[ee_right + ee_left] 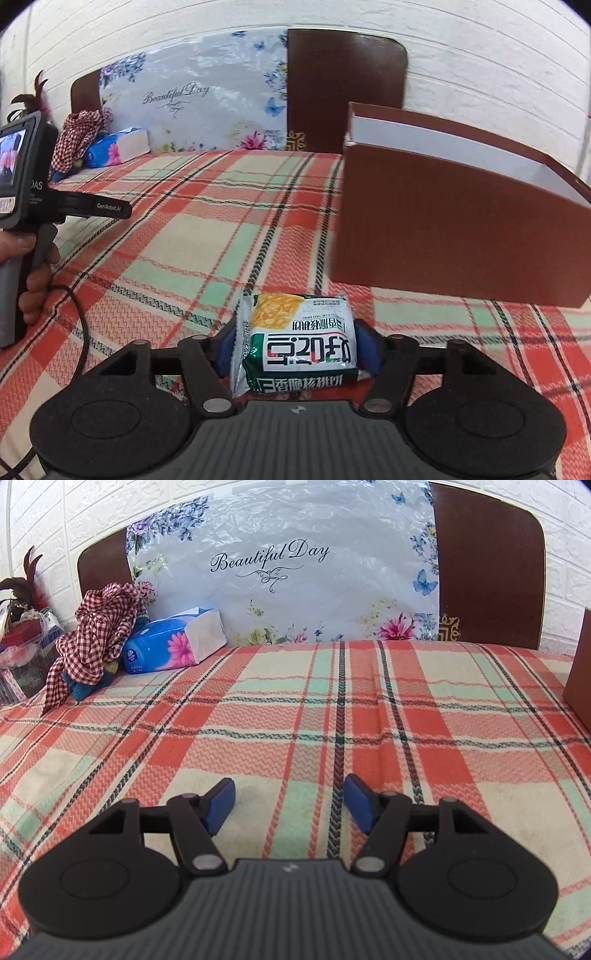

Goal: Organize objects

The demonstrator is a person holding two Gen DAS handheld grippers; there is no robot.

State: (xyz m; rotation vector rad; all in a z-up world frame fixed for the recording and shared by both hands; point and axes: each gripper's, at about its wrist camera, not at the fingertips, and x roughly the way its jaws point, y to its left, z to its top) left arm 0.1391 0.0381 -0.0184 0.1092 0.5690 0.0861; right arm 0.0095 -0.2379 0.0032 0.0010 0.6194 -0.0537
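Observation:
In the right wrist view a green and white snack packet (pixel 299 343) with a yellow picture sits between the blue pads of my right gripper (pixel 297 347), which is shut on it just above the plaid bedspread (pixel 207 229). An open brown box (pixel 443 229) with a white lining stands close ahead to the right; its corner (pixel 580 679) shows at the right edge of the left wrist view. My left gripper (pixel 290 794) hovers over the bedspread (pixel 295 709), open, with nothing between its fingers. A hand (pixel 33 280) holds that gripper at the far left of the right wrist view.
At the back left lie a blue tissue pack (pixel 173 642) and a red checked cloth (pixel 96 635) over a stuffed toy. A floral plastic-wrapped cushion (pixel 280 565) leans on the brown headboard (pixel 487 561). Boxes and clutter (pixel 18 657) stand beside the bed at the left.

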